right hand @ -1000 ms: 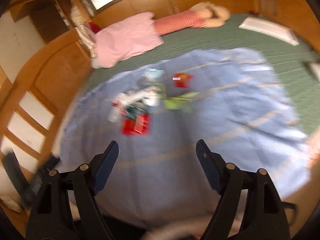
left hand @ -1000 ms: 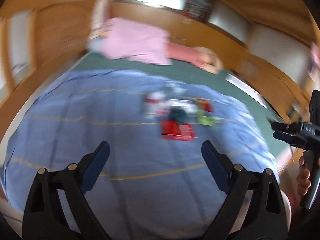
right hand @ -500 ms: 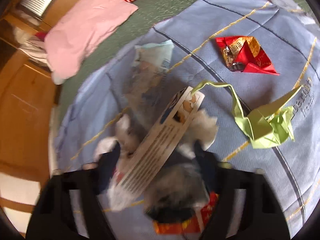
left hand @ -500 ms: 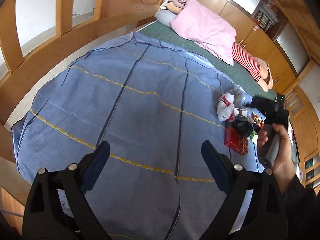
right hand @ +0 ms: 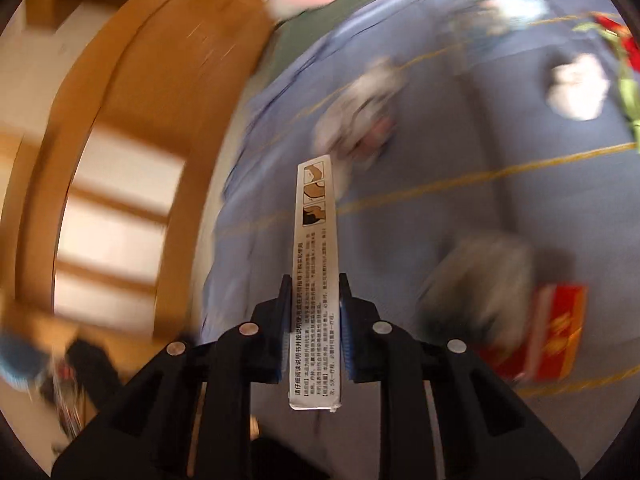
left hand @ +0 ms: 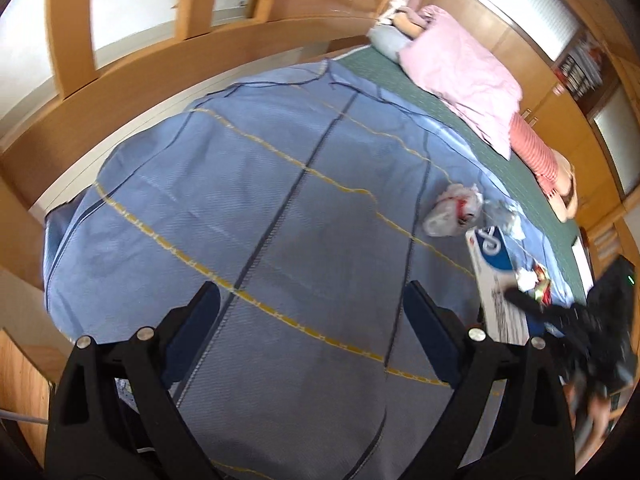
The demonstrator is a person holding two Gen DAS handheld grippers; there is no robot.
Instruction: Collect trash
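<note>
Right wrist view: my right gripper is clamping a flat white box, its jaws having just been closing on it above the blue sheet. My left gripper is hanging wide apart and empty, while a crumpled bag is lying nearby.
</note>
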